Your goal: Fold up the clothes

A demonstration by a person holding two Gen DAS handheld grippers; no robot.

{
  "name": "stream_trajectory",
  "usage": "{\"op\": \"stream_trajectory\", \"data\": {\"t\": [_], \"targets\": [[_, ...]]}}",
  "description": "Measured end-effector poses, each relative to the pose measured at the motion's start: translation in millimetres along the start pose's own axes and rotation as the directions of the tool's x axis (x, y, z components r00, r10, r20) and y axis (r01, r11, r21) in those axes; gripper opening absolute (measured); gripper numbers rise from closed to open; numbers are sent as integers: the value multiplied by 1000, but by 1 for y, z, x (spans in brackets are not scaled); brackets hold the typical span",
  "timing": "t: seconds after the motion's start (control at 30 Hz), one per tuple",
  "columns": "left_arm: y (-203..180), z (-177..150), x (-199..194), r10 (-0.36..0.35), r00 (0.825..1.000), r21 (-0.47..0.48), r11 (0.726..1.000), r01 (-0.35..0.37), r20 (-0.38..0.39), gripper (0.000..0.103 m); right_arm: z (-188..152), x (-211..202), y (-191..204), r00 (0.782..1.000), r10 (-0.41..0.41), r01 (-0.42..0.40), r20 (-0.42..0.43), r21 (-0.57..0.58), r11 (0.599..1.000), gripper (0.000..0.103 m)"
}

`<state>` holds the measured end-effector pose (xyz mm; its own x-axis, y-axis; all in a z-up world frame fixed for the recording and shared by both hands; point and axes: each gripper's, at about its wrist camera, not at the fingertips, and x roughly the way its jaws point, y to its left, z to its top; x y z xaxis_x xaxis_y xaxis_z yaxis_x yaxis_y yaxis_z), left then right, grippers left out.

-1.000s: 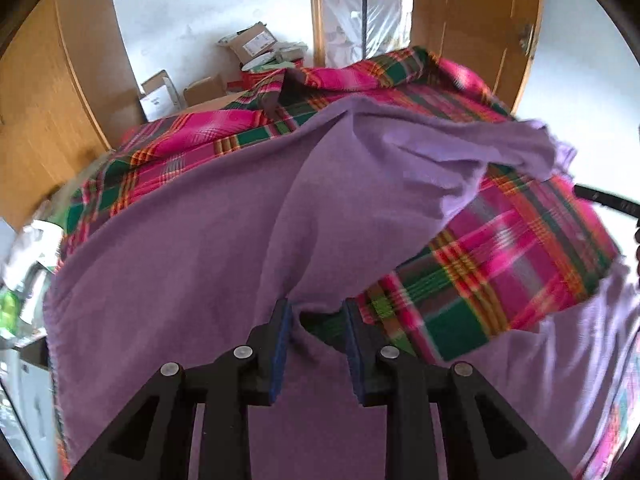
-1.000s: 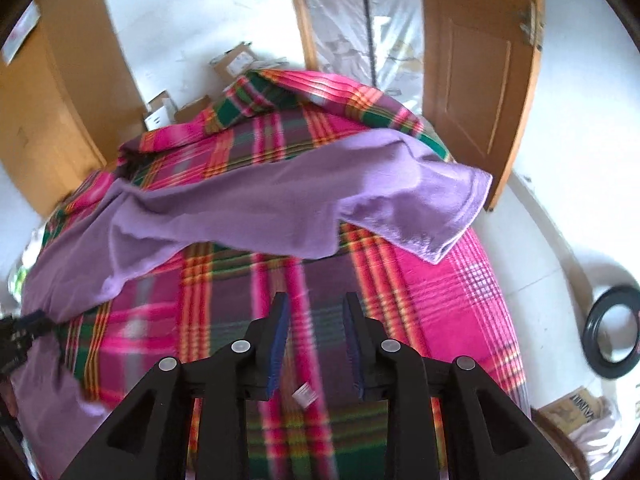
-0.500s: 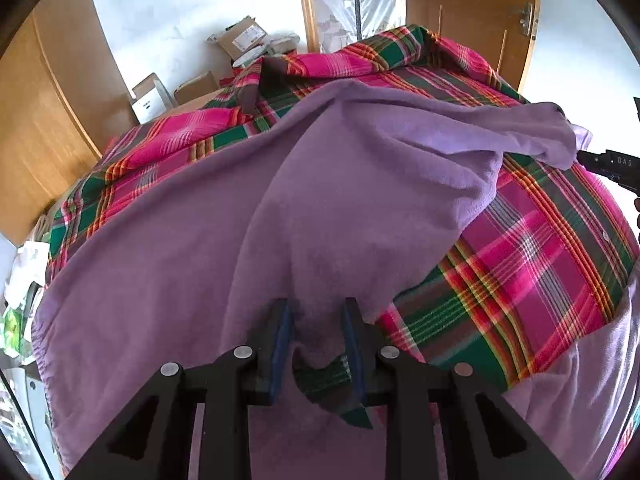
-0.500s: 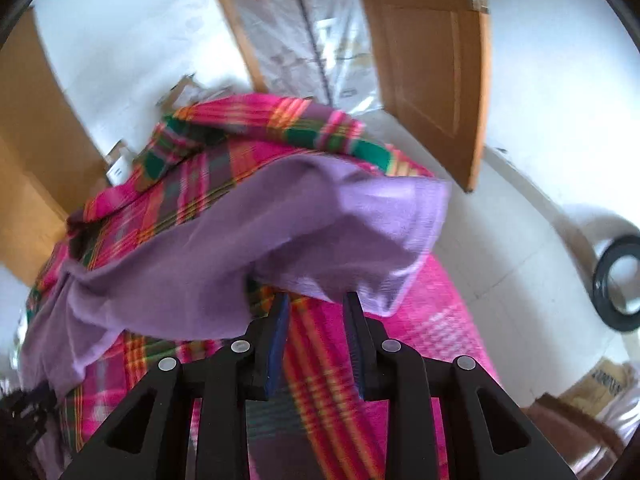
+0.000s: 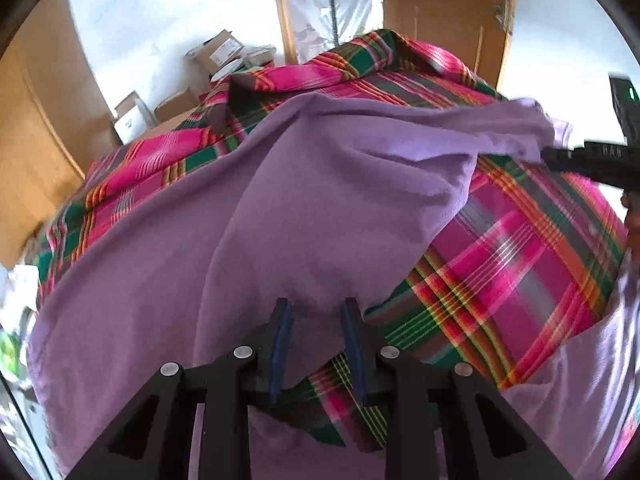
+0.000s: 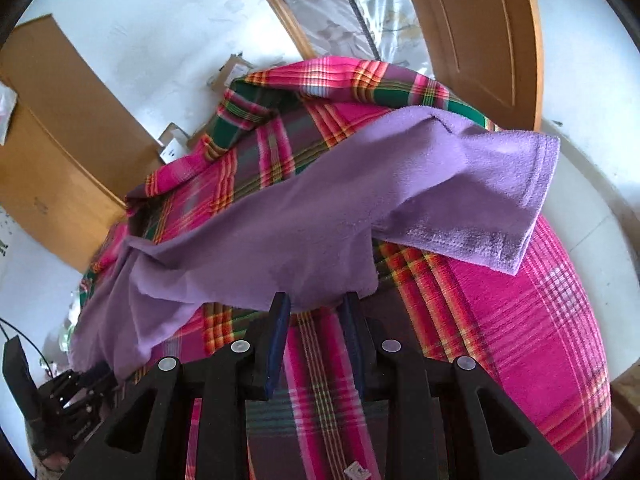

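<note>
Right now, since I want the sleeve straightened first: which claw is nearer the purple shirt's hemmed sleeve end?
Right. The right claw sits at the purple shirt edge just beside the sleeve end; the left claw is at the far side, across the plaid blanket.

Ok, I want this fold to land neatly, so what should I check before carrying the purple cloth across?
1. Left gripper has the purple cloth between its fingers: ok, though firmness of grip cannot tell.
2. Right gripper holds the cloth edge: cannot tell, cloth meets the fingertips only.
3. Cloth lifted off the plaid blanket between the grippers: ok.
4. Hemmed corner under control: not ok, it hangs loose.
5. Cloth smooth: not ok, creased.
</note>
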<state>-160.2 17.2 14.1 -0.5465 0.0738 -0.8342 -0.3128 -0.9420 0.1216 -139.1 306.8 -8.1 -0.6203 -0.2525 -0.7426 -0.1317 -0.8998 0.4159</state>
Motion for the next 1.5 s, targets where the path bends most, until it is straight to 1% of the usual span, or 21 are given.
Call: {"op": "stream_trajectory", "data": {"t": [0.13, 0.17, 0.27, 0.3, 0.33, 0.4, 0.43, 0.5, 0.6, 0.67, 0.73, 0.8, 0.87, 0.93, 1.0, 1.07, 1.13, 1.2, 1.23, 1.43, 1.5], "targets": [[-10, -2, -1, 39, 999, 60, 997, -39, 2, 26, -1, 2, -2, 1000, 2, -2, -1, 0, 1000, 28], [-10, -2, -2, 30, 1000, 66, 997, -30, 3, 26, -1, 2, -3, 1000, 4, -4, -2, 5, 1000, 28], [-9, -3, -6, -58, 998, 55, 997, 58, 1, 26, -2, 3, -5, 1000, 5, -5, -1, 11, 1000, 28], [-9, -3, -8, -102, 995, 57, 993, 101, 11, 27, -3, 2, -5, 1000, 4, -4, 0, 8, 1000, 29], [-9, -4, -11, -145, 989, 59, 988, 144, 20, 30, -3, 2, -5, 1000, 4, -4, 0, 7, 1000, 29], [-14, -4, -12, -140, 990, 81, 987, 137, 30, 33, -3, 1, -5, 1000, 5, -5, 1, 7, 1000, 29], [-16, -2, -11, -118, 992, 88, 990, 114, 35, 33, -3, 2, -5, 1000, 6, -6, 1, 8, 1000, 29], [-18, 0, -6, -82, 996, 91, 993, 80, 19, 33, -3, 2, -5, 1000, 5, -5, 3, 6, 1000, 29], [-18, 3, 1, -70, 997, 95, 993, 69, 8, 34, -4, 1, -6, 1000, 7, -7, 5, 6, 1000, 29], [-21, 5, 2, -58, 998, 117, 992, 57, 10, 36, -4, 1, -6, 1000, 9, -9, 7, 6, 1000, 29], [-24, 8, 4, -23, 999, 133, 991, 19, 27, 44, -3, 1, -7, 1000, 9, -9, 9, 11, 1000, 29], [-25, 11, 6, -2, 1000, 127, 992, -1, 27, 45, -1, 2, -5, 1000, 6, -6, 12, 9, 1000, 30], [-20, 12, 7, -47, 999, 89, 995, 45, 15, 41, 1, 4, -3, 1000, 7, -7, 14, 6, 1000, 32], [-14, 13, 8, -91, 996, 50, 995, 91, 5, 12, 3, 6, -3, 1000, 14, -14, 16, 11, 1000, 32], [-10, 11, 6, -95, 995, 40, 995, 95, 12, 5, 5, 6, -3, 999, 33, -33, 28, 20, 999, 32], [-6, 10, 2, -117, 993, 24, 993, 116, 28, 5, 8, 6, -5, 998, 48, -49, 42, 34, 998, 32], [0, 9, -4, -136, 990, 4, 991, 135, 47, 4, 10, 6, -5, 998, 45, -47, 51, 36, 998, 16], [5, 9, -9, -158, 985, -16, 987, 159, 70, 4, 11, 4, -5, 997, 38, -40, 63, 32, 999, 12], [7, 9, -13, -160, 984, -26, 986, 163, 80, 4, 12, 2, -5, 997, 37, -39, 70, 30, 999, 9], [26, 7, -34, -171, 974, -92, 978, 186, 147, 4, 16, -8, -2, 993, 24, -26, 112, 17, 1000, 6], [33, 6, -39, -183, 971, -116, 972, 202, 156, 4, 17, -12, -3, 992, 30, -33, 119, 22, 999, 6]]}}
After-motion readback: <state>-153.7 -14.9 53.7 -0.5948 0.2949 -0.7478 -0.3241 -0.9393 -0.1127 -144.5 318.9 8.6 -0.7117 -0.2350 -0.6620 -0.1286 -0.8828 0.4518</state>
